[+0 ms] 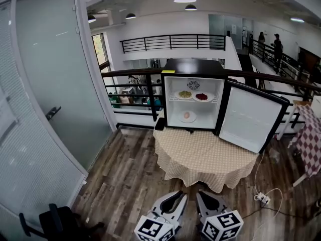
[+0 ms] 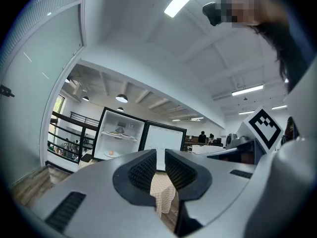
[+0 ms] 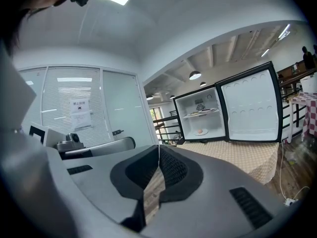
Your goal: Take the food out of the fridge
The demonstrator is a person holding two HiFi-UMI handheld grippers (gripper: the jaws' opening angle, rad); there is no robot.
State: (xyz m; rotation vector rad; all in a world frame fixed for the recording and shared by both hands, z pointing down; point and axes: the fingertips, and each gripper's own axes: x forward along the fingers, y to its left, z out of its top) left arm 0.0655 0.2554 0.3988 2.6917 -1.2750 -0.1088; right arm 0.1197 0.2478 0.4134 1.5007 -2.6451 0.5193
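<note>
The left hand-held gripper and right hand-held gripper hang closed and empty, floor between them and the counter edge. Food plates sit inside the fridge, its door swung wide rightward.

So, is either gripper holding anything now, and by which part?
Nothing is held. The left gripper and the right gripper are both shut and empty; the food sits inside the open fridge.
</note>
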